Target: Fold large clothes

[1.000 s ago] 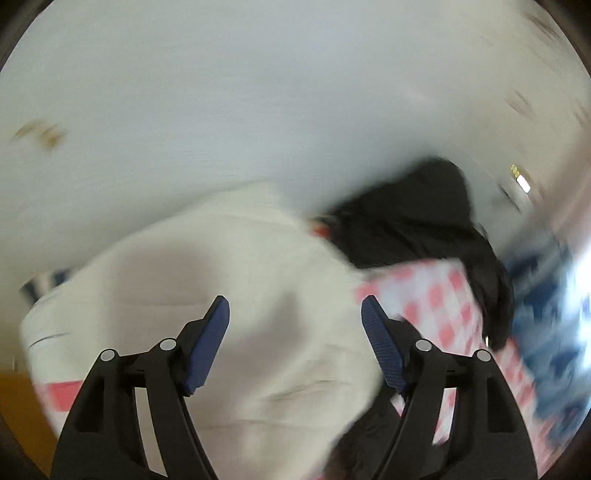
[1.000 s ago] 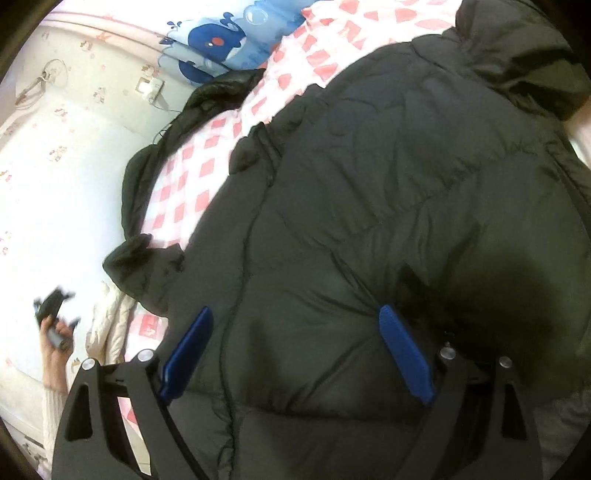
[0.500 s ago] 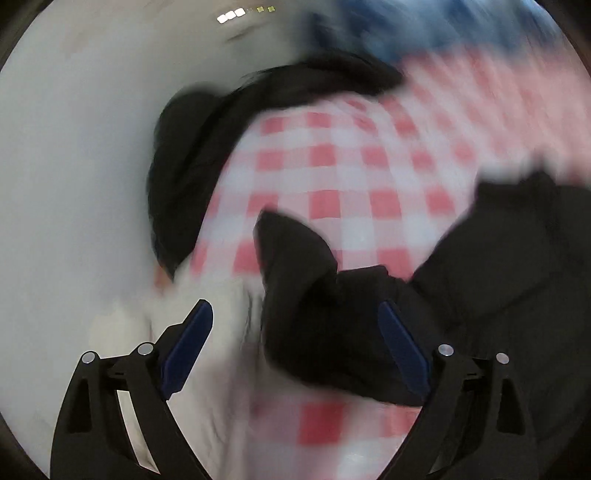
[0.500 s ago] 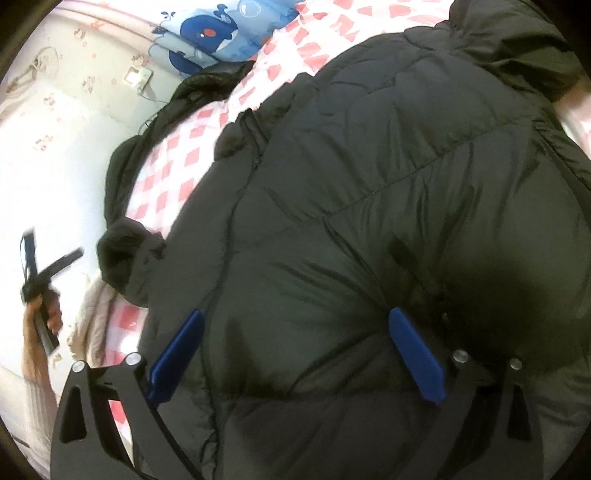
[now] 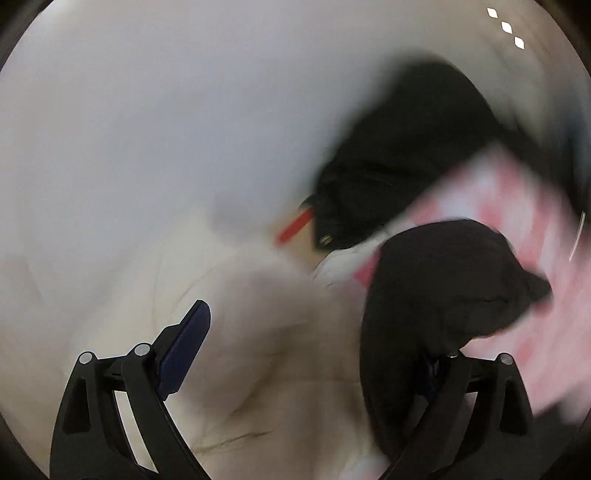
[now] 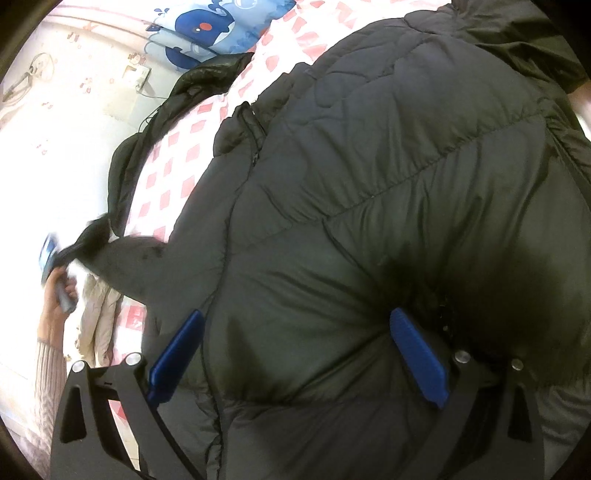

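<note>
A large black puffer jacket (image 6: 388,206) lies spread on a red-and-white checked bed cover (image 6: 173,173). My right gripper (image 6: 295,358) is open, its blue pads resting on the jacket's lower body. My left gripper (image 5: 306,354) is open; the jacket's black sleeve end (image 5: 443,288) drapes over its right finger and hides that pad. In the right wrist view the left gripper (image 6: 55,258) shows at the far left by the sleeve tip. A cream jacket (image 5: 240,332) lies under the left gripper.
A second black garment (image 5: 399,155) lies along the bed edge by the white wall (image 5: 147,110). A blue whale-print pillow (image 6: 207,33) sits at the bed's far end. A wall socket (image 6: 138,75) with a cable is on the wall.
The left gripper has swung quickly across the bed edge; the black sleeve end now lies against its right finger. The right gripper has stayed open on the jacket, shifting slightly.
</note>
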Available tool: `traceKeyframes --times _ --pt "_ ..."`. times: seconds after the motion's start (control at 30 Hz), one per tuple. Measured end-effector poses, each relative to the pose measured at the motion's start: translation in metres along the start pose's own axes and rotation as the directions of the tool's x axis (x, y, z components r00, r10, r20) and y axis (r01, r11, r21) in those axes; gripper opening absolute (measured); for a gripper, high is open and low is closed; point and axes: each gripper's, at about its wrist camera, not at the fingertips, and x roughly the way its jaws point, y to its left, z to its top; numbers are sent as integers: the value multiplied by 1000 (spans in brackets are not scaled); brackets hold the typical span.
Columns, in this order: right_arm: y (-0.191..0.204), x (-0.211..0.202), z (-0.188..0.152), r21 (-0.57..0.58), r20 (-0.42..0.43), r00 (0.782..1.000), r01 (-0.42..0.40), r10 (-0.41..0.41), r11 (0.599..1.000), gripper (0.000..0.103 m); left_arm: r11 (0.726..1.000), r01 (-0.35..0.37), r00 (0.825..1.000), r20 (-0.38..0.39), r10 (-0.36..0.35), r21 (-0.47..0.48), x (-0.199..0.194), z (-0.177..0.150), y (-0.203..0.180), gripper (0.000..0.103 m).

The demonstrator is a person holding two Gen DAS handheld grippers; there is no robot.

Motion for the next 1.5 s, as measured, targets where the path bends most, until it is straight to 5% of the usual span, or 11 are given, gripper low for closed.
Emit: traceKeyframes --times 0.07,0.33,0.53,0.67,0.83,0.93,1.0,1.13,1.43,1.47,1.5 --pt "1 0 0 -2 -1 1000 4 -4 1000 97 969 131 986 -77 -149 -209 0 2 67 91" --pt "5 -10 0 -18 27 1000 -2 3 1000 97 953 213 971 153 -182 -217 -96 -42 144 91" --pt "2 -112 -2 -47 210 968 -129 136 991 97 894 438 891 86 -446 92 -148 -167 63 95" --pt "-66 -204 19 38 345 938 -45 29 998 97 801 545 835 -76 -544 247 -150 -283 -20 95" --pt "-172 -296 77 254 474 865 45 -165 966 97 750 630 773 -251 -583 200 -120 -373 -97 95" --pt "-189 -324 132 225 486 834 171 -262 959 97 722 642 766 -263 -586 258 -113 -406 -126 95" --pt "-199 -333 169 243 464 810 274 -359 931 97 710 613 789 -237 -566 345 -113 -422 -132 95" --pt "-246 -340 234 348 346 722 494 -599 797 97 731 598 801 -246 -545 329 -104 -419 -127 95" --pt "-295 -307 270 361 217 738 548 -639 755 95 740 606 794 -268 -545 293 -93 -411 -125 95" --pt "-294 -305 273 346 218 739 552 -637 759 88 739 603 797 -271 -541 300 -93 -412 -126 95" --pt "-292 -302 274 325 212 735 569 -644 756 49 739 603 797 -275 -538 301 -92 -414 -126 95"
